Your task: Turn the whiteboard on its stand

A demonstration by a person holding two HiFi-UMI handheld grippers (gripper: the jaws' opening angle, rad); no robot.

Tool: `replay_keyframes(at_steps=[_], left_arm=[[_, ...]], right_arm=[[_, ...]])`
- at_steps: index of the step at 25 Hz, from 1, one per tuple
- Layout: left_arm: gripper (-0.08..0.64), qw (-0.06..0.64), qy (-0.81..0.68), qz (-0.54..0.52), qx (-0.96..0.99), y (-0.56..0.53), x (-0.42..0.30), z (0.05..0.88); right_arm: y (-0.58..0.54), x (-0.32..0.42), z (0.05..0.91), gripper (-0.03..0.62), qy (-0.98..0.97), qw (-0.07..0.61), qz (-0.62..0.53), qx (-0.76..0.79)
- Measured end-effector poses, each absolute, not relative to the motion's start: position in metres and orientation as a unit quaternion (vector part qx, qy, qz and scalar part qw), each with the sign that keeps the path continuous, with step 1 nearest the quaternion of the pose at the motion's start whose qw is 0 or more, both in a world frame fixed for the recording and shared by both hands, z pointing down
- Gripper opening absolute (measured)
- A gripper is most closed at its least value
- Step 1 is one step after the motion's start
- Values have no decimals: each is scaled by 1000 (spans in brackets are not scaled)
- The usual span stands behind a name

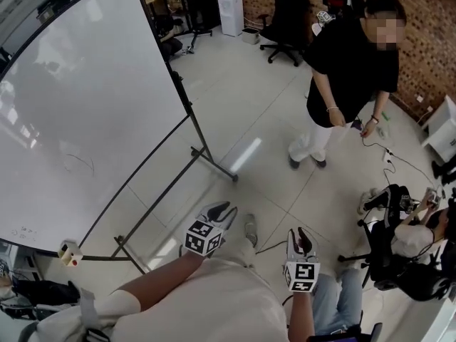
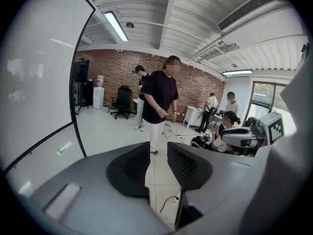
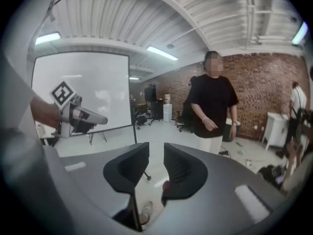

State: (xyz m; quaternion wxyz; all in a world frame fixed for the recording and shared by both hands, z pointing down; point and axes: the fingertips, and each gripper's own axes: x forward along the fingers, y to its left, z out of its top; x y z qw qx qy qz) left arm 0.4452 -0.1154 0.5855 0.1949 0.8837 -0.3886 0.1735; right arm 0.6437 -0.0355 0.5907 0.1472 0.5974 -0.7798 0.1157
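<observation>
In the head view, the whiteboard [image 1: 78, 112] fills the left side, its blank face towards us, carried on a dark metal stand [image 1: 206, 159] whose feet rest on the tiled floor. Our left gripper [image 1: 222, 214] and right gripper [image 1: 302, 239] hang low in front of us, well apart from the board's edge and touching nothing. A person in a black shirt [image 1: 349, 63] stands beyond them.

In the left gripper view, the left gripper [image 2: 158, 153] has its jaws spread a little, with only floor showing in the gap. The whiteboard [image 2: 39, 82] rises at the far left, off the line of the jaws.

In the right gripper view, the right gripper [image 3: 155, 155] likewise shows a narrow gap with nothing in it. The whiteboard [image 3: 93, 92] stands across the room, beyond the left gripper [image 3: 73, 114].

With neither gripper on the board, we judge that no turning is in hand. Whether it has been swung already we cannot tell. If not, reaching its edge and pushing it round is all left.
</observation>
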Motion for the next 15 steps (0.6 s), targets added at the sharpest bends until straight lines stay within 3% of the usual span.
replay_keyframes(at_steps=[2,5,15], left_arm=[[127,210,-407,169,873,-131,439,592],[124,229,-426,169,859,-165,440,607],[121,224,-446,152,853,-316,487,591]], right_arm=[[-54,629,580,95,-802,187,65,564],[-97,623,566,95,-824,196,29,530],[-269,693,569,94,-826,187,76,526]])
